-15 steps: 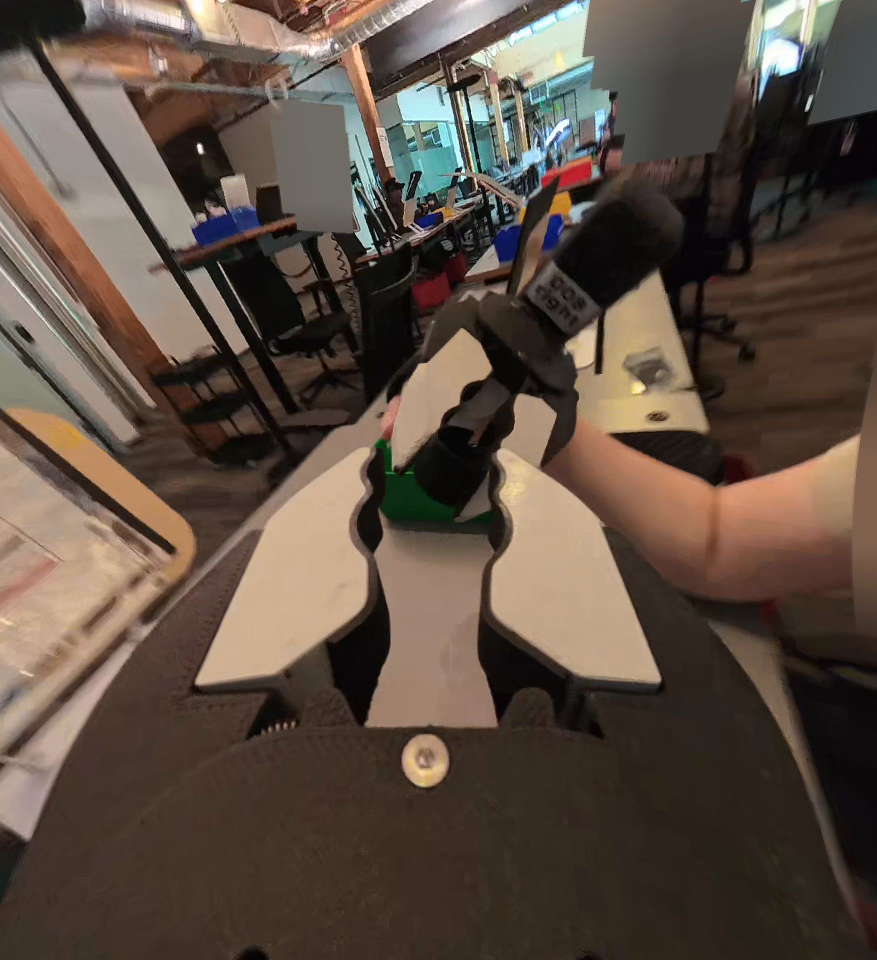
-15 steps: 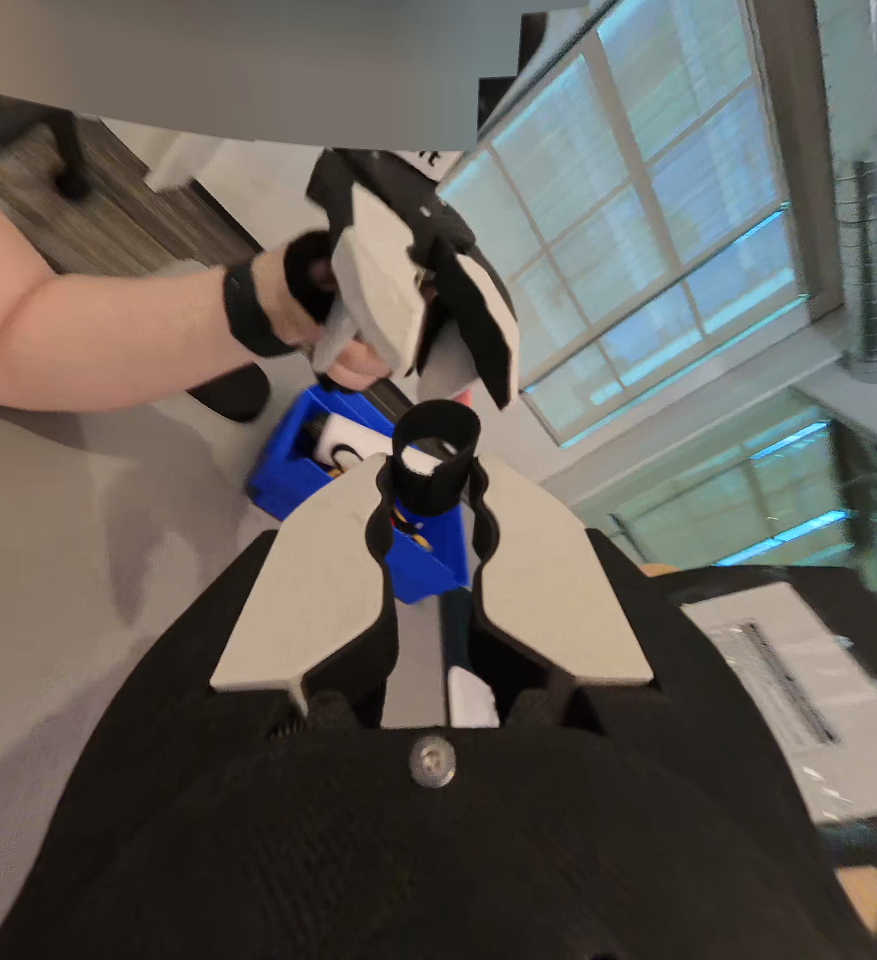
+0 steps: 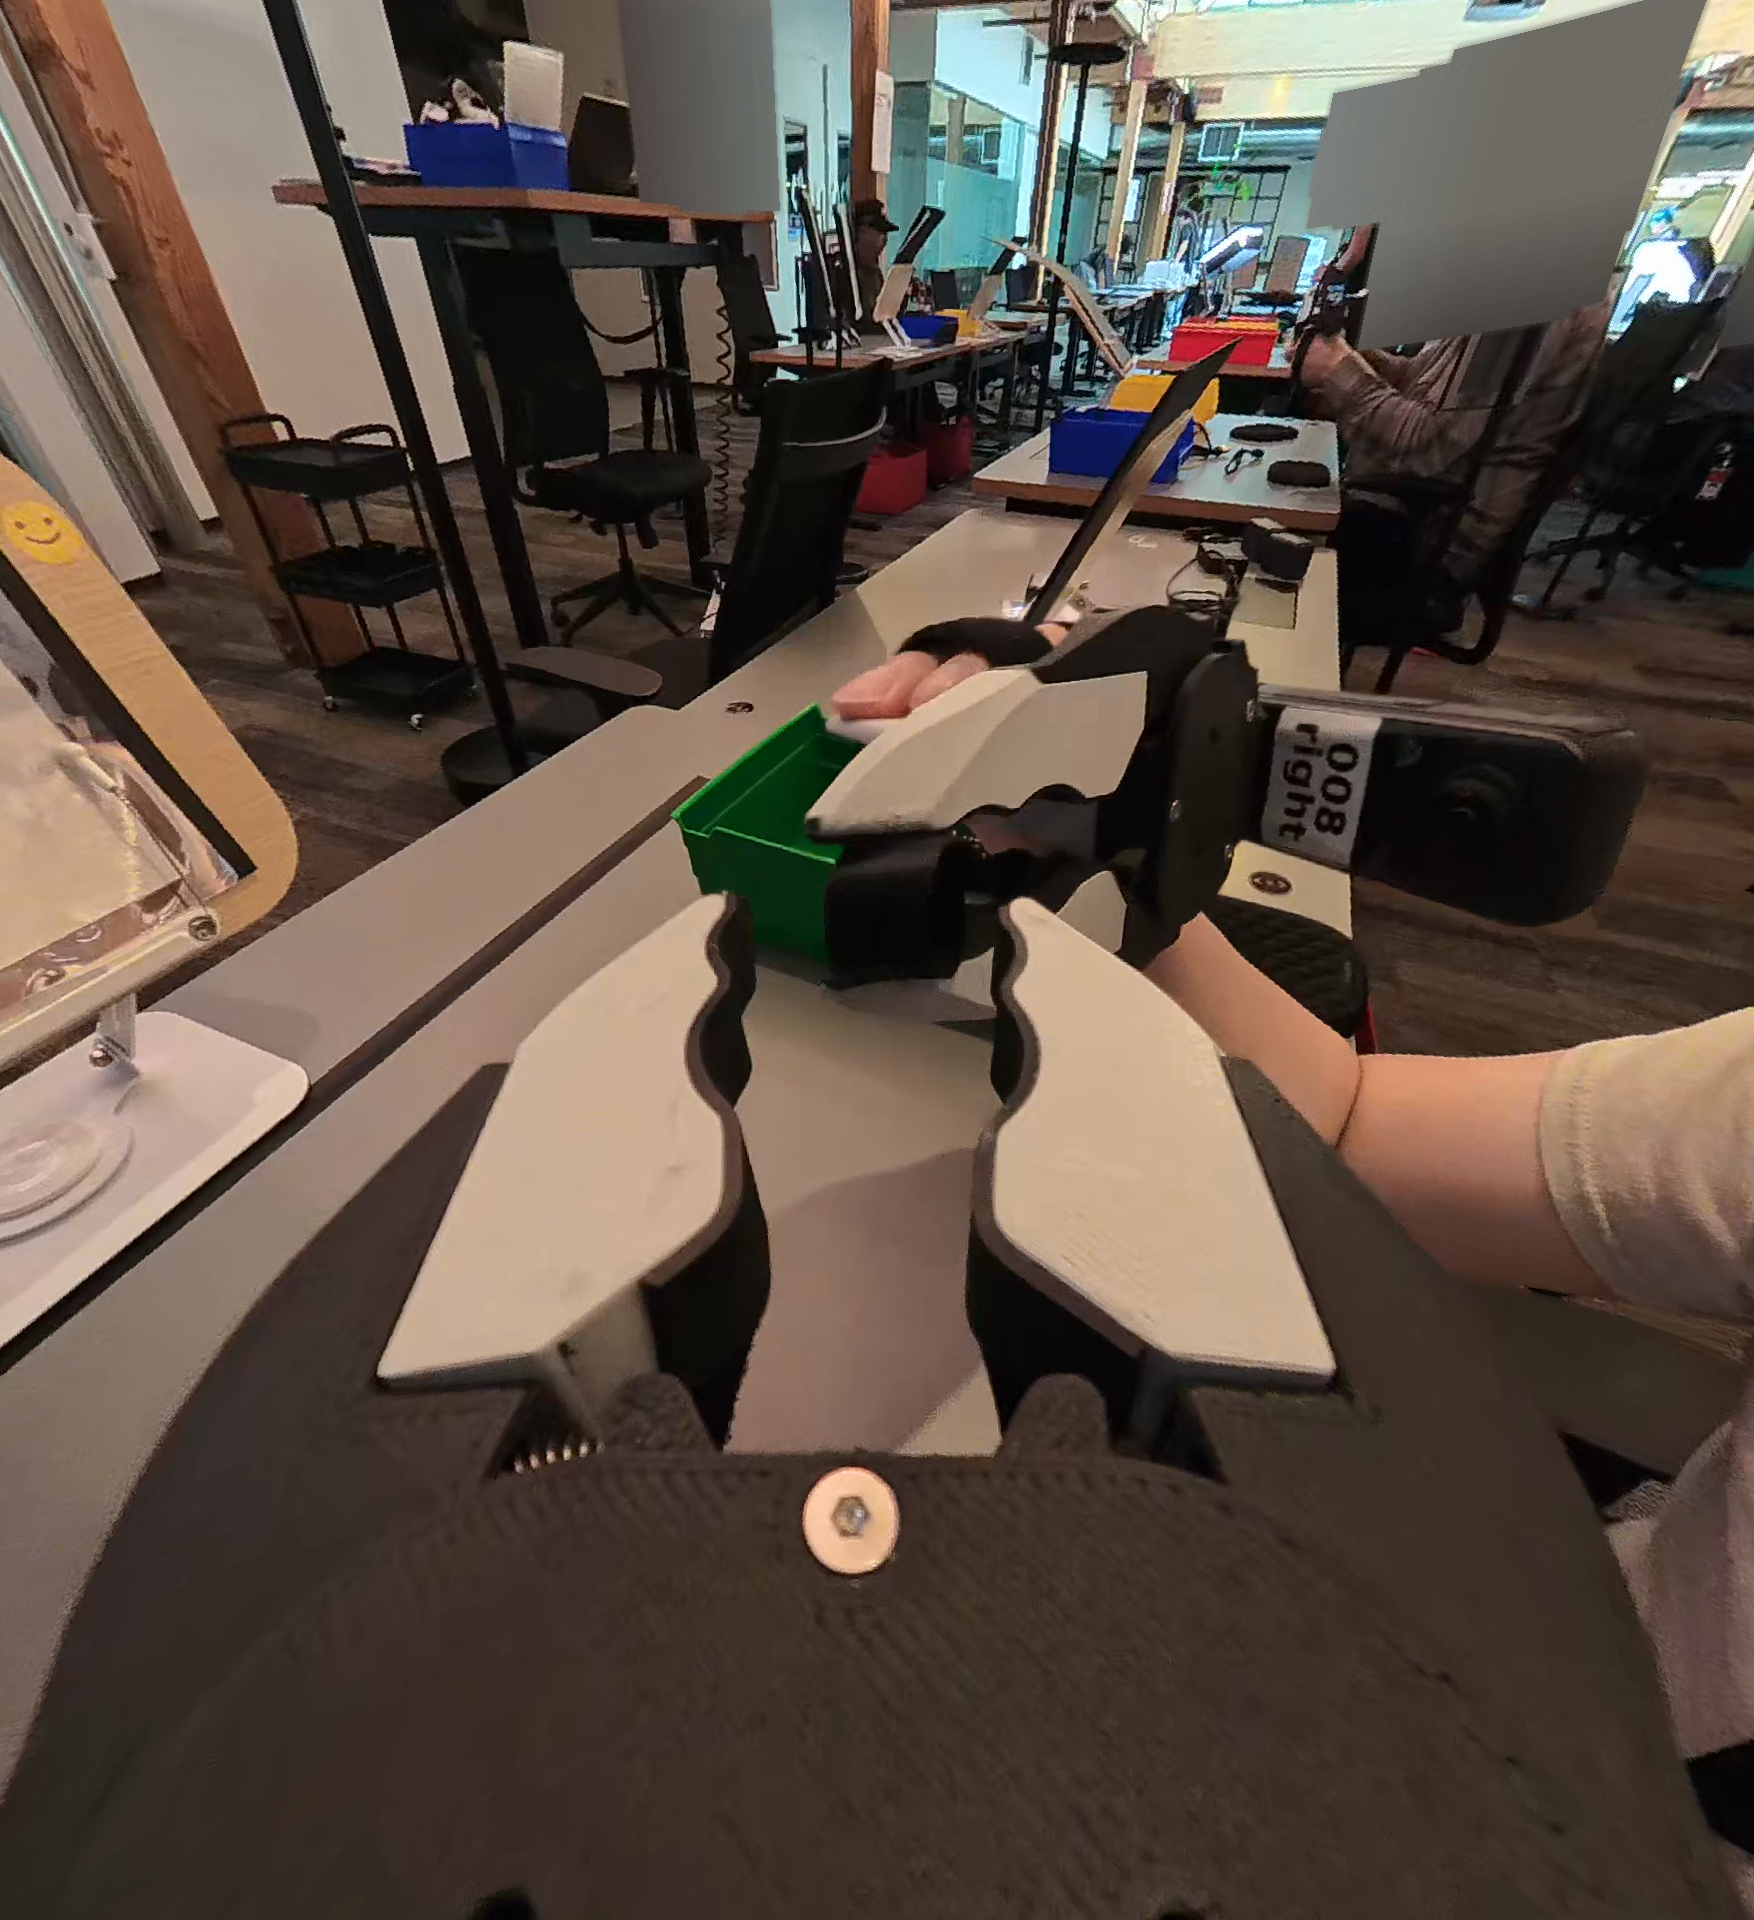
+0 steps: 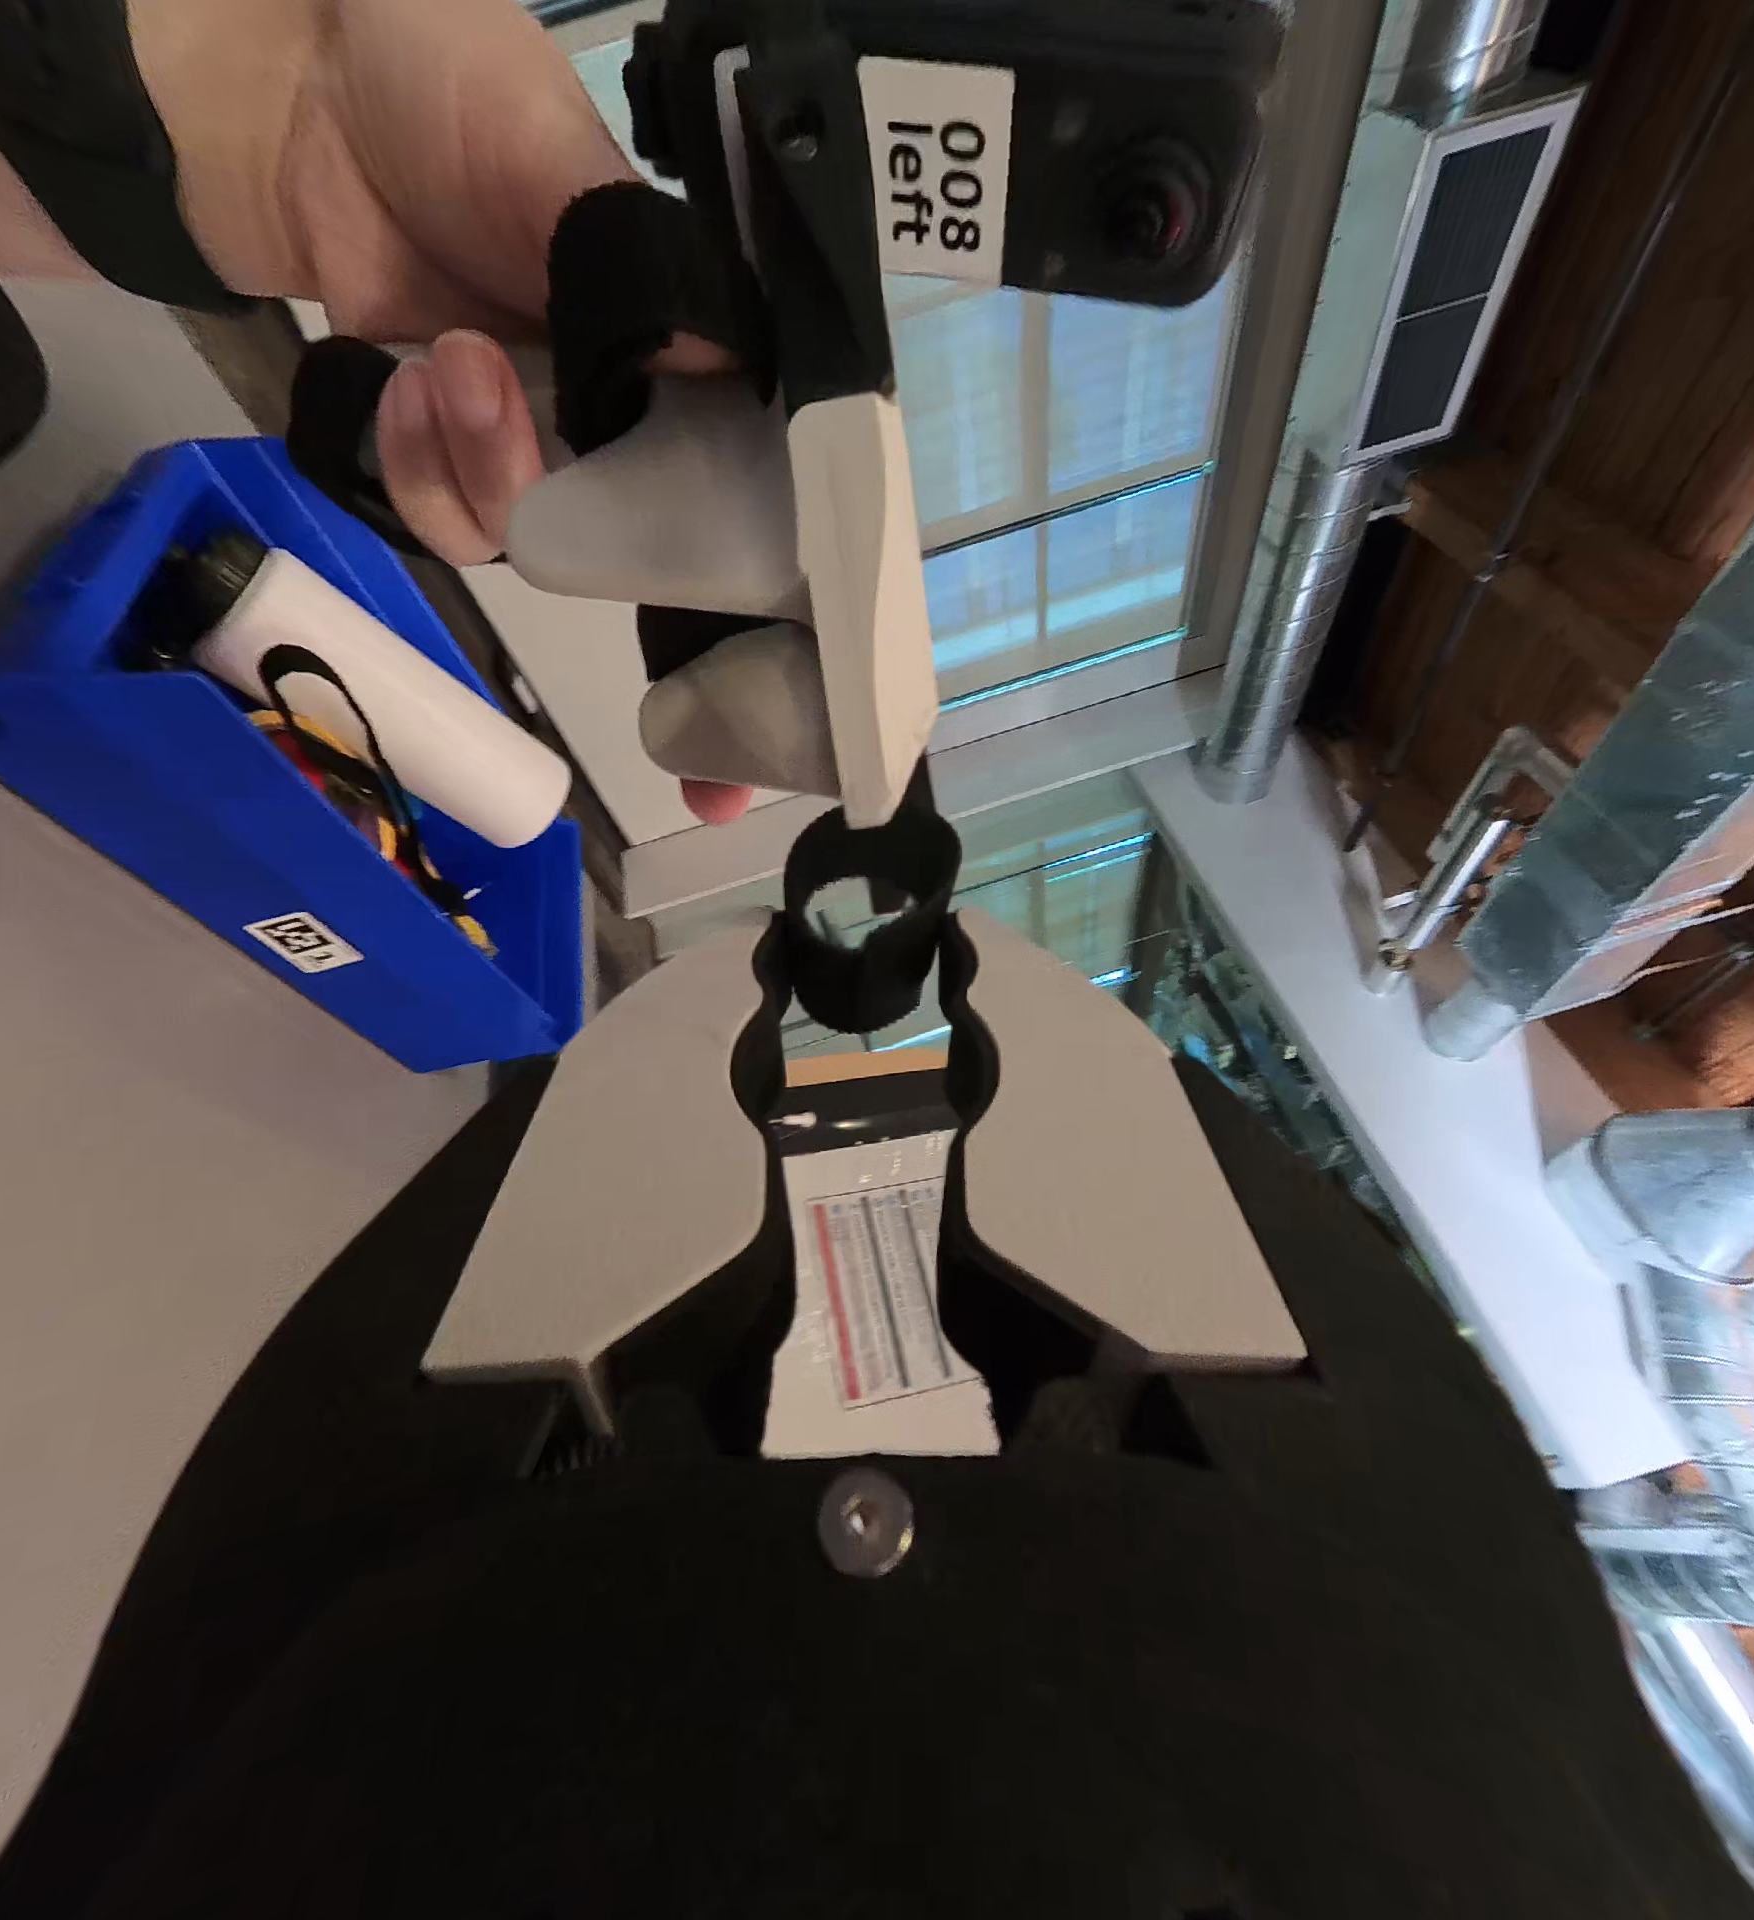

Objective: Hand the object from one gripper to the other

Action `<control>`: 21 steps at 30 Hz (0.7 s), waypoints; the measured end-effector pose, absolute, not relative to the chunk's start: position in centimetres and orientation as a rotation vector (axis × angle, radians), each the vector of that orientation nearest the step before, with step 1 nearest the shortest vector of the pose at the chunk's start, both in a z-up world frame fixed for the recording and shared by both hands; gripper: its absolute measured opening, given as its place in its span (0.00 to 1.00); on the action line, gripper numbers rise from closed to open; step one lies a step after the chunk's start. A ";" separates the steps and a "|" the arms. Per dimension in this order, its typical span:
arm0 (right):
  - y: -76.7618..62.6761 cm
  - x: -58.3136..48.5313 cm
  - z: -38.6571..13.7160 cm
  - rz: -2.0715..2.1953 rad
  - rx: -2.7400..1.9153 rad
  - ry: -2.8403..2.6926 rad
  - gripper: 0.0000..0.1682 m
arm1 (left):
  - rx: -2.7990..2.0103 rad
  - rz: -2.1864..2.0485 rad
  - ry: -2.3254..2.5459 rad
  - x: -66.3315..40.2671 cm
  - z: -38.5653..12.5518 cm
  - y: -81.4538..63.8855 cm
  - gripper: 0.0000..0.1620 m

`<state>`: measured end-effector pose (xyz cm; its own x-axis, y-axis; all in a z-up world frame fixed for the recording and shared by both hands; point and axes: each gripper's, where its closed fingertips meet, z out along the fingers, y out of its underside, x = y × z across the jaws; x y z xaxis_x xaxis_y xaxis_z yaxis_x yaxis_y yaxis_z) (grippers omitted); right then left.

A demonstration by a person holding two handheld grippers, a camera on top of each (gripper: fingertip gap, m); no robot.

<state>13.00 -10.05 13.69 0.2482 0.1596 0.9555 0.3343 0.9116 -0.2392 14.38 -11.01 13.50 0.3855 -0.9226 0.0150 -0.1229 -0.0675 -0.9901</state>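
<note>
The object is a small black ring (image 4: 868, 935). My right gripper (image 4: 865, 940) is shut on it and pinches it between its fingertips. My left gripper (image 3: 868, 940) is open, and the ring (image 3: 888, 920) sits just ahead of the gap between its fingertips. In the left wrist view the right gripper (image 3: 878, 904) comes in from the right, held by a gloved hand. In the right wrist view the left gripper (image 4: 888, 805) hangs edge-on from above, with a fingertip at the ring's rim. I cannot tell whether it touches the ring.
A green bin (image 3: 748, 842) stands on the grey table (image 3: 540, 862) just behind the ring. A blue bin (image 4: 260, 831) holds a white bottle (image 4: 385, 707) and cords. A framed sign on a stand (image 3: 73, 831) is at the left. Office chairs and desks lie beyond. The grippers are tip to tip, or close to it.
The two grippers have come closer and turned relative to each other. The left gripper's tip is now at the ring. The right gripper still holds the ring.
</note>
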 end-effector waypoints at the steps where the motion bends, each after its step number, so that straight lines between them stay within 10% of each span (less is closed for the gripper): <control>1: -10.2 13.0 13.9 -0.134 -0.416 -1.315 0.17 | -1.499 -0.896 0.987 14.4 13.5 -11.1 0.27; 21: -8.5 13.3 14.1 -0.009 -0.519 -1.245 0.27 | -1.300 -0.886 0.892 12.6 16.6 -10.1 0.12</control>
<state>13.33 -8.47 14.12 0.3358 0.2707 0.9022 0.2836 0.8843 -0.3709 12.64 -10.13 16.55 0.4030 -0.9141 -0.0446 0.0379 0.0654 -0.9971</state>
